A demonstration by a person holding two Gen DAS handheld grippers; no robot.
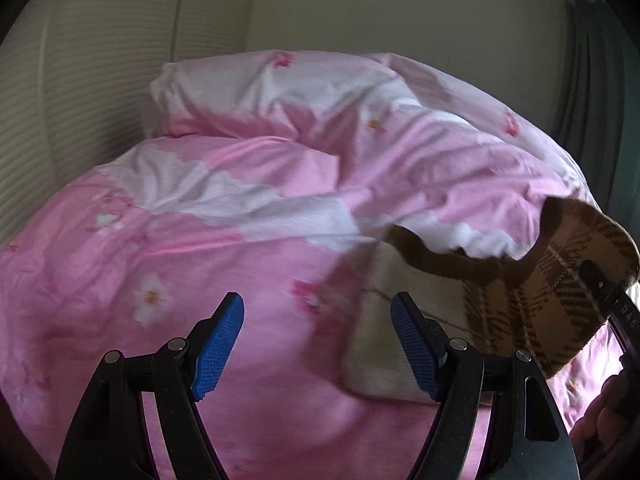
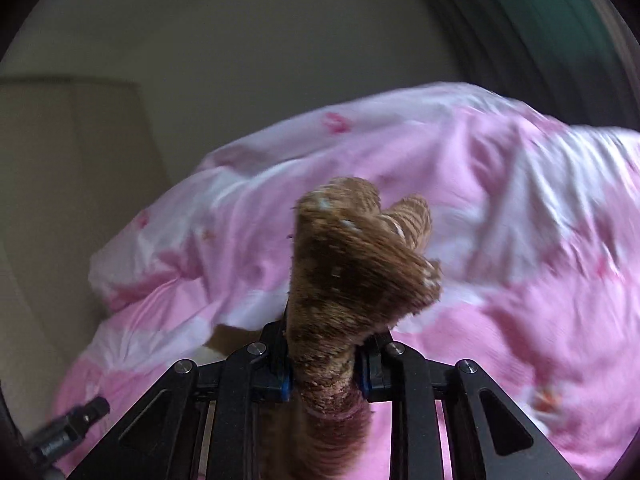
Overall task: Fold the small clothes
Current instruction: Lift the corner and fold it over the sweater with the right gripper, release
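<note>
Where pinched in right-wrist view, brown plaid garment (image 2: pixel 344 280); left-wrist view: pink duvet (image 1: pixel 180 264).

White letters "DAS" stand on the black tool finger (image 1: pixel 624 304) beside the brown cloth (image 1: pixel 532 292).

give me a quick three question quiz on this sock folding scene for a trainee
1. True or false: the right gripper is clamped on the brown plaid sock.
2. Which is between the left gripper's fingers? A) a sock B) nothing C) a corner of the quilt
3. Fill in: the pale sock lies on a ____ floral quilt.

Key: 1 true. 2 B: its blue pads stand apart with only quilt beyond them. 3 pink.
</note>
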